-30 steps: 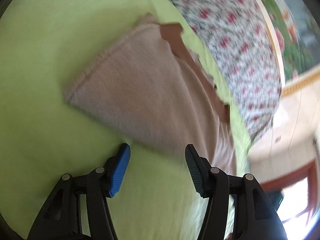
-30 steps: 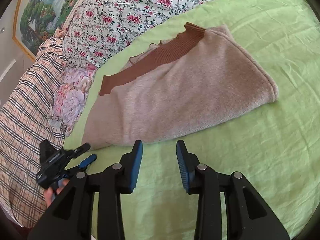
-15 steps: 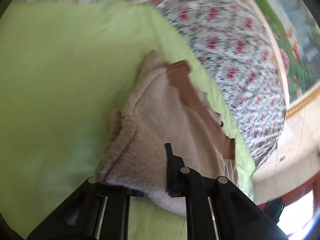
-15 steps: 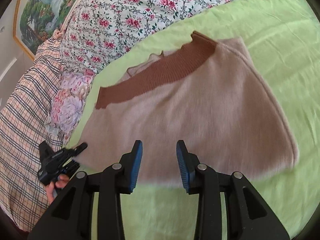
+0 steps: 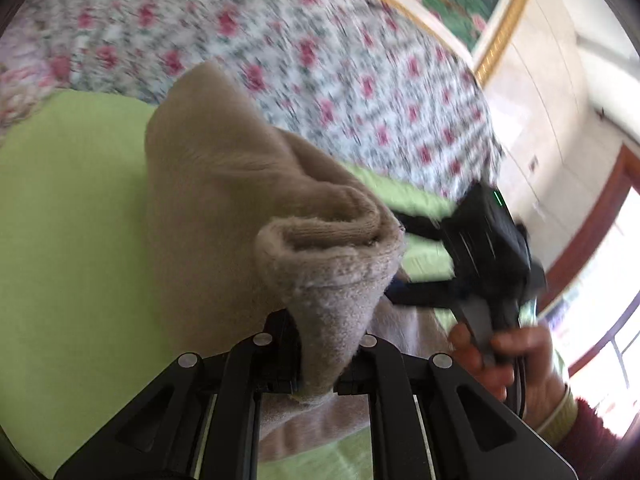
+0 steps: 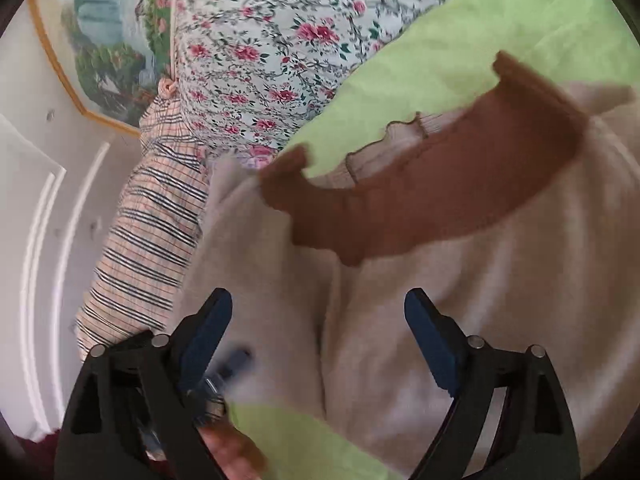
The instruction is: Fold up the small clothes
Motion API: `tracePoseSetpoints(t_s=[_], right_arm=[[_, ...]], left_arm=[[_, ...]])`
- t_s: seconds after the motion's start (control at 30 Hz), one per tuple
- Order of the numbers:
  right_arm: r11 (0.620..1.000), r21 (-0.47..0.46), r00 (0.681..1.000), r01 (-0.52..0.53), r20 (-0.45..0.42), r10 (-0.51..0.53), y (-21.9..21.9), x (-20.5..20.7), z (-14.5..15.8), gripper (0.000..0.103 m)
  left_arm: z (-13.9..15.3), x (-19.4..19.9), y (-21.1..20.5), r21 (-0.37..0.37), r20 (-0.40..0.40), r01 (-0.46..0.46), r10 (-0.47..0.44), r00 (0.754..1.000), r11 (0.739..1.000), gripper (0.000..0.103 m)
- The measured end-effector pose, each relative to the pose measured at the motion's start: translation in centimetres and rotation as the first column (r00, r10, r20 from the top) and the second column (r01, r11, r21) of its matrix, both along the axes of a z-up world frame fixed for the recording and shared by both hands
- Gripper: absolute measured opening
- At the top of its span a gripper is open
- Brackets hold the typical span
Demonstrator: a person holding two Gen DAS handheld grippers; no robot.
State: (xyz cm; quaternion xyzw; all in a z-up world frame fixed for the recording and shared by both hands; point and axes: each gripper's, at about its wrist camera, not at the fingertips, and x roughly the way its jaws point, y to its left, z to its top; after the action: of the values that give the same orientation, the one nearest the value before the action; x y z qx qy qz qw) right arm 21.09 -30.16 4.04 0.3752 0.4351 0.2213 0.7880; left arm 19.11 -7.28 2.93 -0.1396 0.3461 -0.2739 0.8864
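Pinching the tan sweater (image 5: 224, 200) corner in my left claw (image 5: 316, 364), right claw (image 6: 318, 332) wide open, empty; next I lay this corner across.

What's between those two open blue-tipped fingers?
In the right wrist view, only the beige garment spreads between the open right gripper's fingers, not gripped; its brown collar lies beyond.

A bunched corner of the beige sweater (image 5: 248, 216) is clamped between the left tongs (image 5: 318, 354) and lifted off the green bed (image 5: 68, 216), while the right tongs (image 5: 476, 256) are seen beside it, before a floral pillow (image 5: 320, 68).
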Motion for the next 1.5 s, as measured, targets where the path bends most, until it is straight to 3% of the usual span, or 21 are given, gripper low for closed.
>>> tracePoseSetpoints(t_s=[0.17, 0.27, 0.3, 0.33, 0.37, 0.4, 0.57, 0.63, 0.77, 0.87, 1.0, 1.17, 1.37, 1.4, 1.43, 1.47, 1.5], right_arm=[[0.993, 0.109, 0.999, -0.033, -0.029, 0.037, 0.6, 3.5, -2.7, 0.088], [0.997, 0.063, 0.998, -0.034, -0.049, 0.037, 1.2, 5.2, -3.5, 0.087], [0.999, -0.006, 0.998, -0.035, -0.051, 0.034, 1.6, 5.7, -3.3, 0.082], [0.997, -0.064, 0.998, -0.034, -0.062, 0.03, 1.8, 6.1, -3.3, 0.056], [0.988, -0.148, 0.995, -0.036, -0.094, 0.023, 2.1, 6.6, -3.2, 0.019], [0.981, -0.191, 0.995, -0.04, -0.102, 0.021, 2.3, 6.8, -2.8, 0.017], [0.93, -0.365, 0.994, -0.038, 0.082, 0.072, 1.5, 4.3, 4.3, 0.016], [0.898, -0.438, 0.991, -0.023, 0.109, 0.078, 0.0, 2.9, 5.9, 0.016], [0.836, -0.549, 0.999, -0.002, 0.025, 0.019, -3.6, 1.7, 3.3, 0.016], [0.824, -0.567, 0.999, 0.017, -0.025, -0.038, -6.4, 0.6, 0.6, 0.016], [0.825, -0.563, 0.998, 0.05, 0.005, -0.058, -7.8, -0.4, 0.2, 0.016], [0.753, -0.656, 0.998, 0.05, 0.008, -0.06, -7.6, -0.5, -0.2, 0.02], [0.709, -0.699, 0.994, 0.094, 0.024, -0.107, -8.0, -2.2, 0.0, 0.026], [0.703, -0.704, 0.993, 0.096, 0.019, -0.116, -8.1, -2.7, 0.1, 0.03], [0.682, -0.724, 0.99, 0.105, 0.011, -0.141, -8.2, -3.4, 0.3, 0.043], [0.671, -0.733, 0.988, 0.114, 0.011, -0.155, -8.4, -4.0, 0.4, 0.055], [0.668, -0.734, 0.986, 0.124, 0.016, -0.166, -8.5, -4.6, 0.6, 0.059]], left_arm=[[-2.9, 0.8, -2.5, 0.054, -0.07, 0.057, -0.053, 0.996, 0.997, 0.009], [-3.9, 0.8, -4.0, 0.124, -0.073, 0.072, -0.064, 0.995, 0.99, 0.009], [-4.0, 0.7, -4.5, 0.143, -0.068, 0.076, -0.067, 0.995, 0.987, 0.009], [-4.0, 0.6, -4.8, 0.159, -0.064, 0.079, -0.07, 0.996, 0.984, 0.009], [-3.9, 0.5, -5.2, 0.18, -0.056, 0.079, -0.07, 0.996, 0.981, 0.009], [-3.7, 0.5, -5.4, 0.19, -0.05, 0.078, -0.07, 0.996, 0.979, 0.009], [-0.5, -0.2, -7.2, 0.161, 0.011, 0.121, -0.124, 0.992, 0.979, 0.009], [0.0, -0.2, -9.1, 0.143, 0.012, 0.155, -0.159, 0.987, 0.977, 0.01], [-2.4, 1.1, -13.4, 0.102, -0.074, 0.221, -0.214, 0.974, 0.97, 0.01], [-4.8, 1.8, -15.5, 0.075, -0.148, 0.252, -0.239, 0.96, 0.965, 0.01], [-5.6, 1.6, -16.8, 0.085, -0.141, 0.264, -0.25, 0.958, 0.961, 0.01], [-6.4, 1.8, -16.8, 0.103, -0.165, 0.281, -0.262, 0.951, 0.954, 0.011], [-4.5, 0.2, -15.1, 0.033, -0.197, 0.345, -0.332, 0.922, 0.938, 0.028], [-3.9, -0.4, -14.2, 0.029, -0.192, 0.35, -0.339, 0.921, 0.936, 0.037], [-3.4, -0.9, -13.3, 0.03, -0.186, 0.348, -0.337, 0.923, 0.937, 0.052], [-2.6, -1.5, -11.6, 0.037, -0.165, 0.329, -0.319, 0.933, 0.944, 0.059], [-2.1, -1.6, -10.7, 0.045, -0.153, 0.314, -0.304, 0.94, 0.948, 0.07]])
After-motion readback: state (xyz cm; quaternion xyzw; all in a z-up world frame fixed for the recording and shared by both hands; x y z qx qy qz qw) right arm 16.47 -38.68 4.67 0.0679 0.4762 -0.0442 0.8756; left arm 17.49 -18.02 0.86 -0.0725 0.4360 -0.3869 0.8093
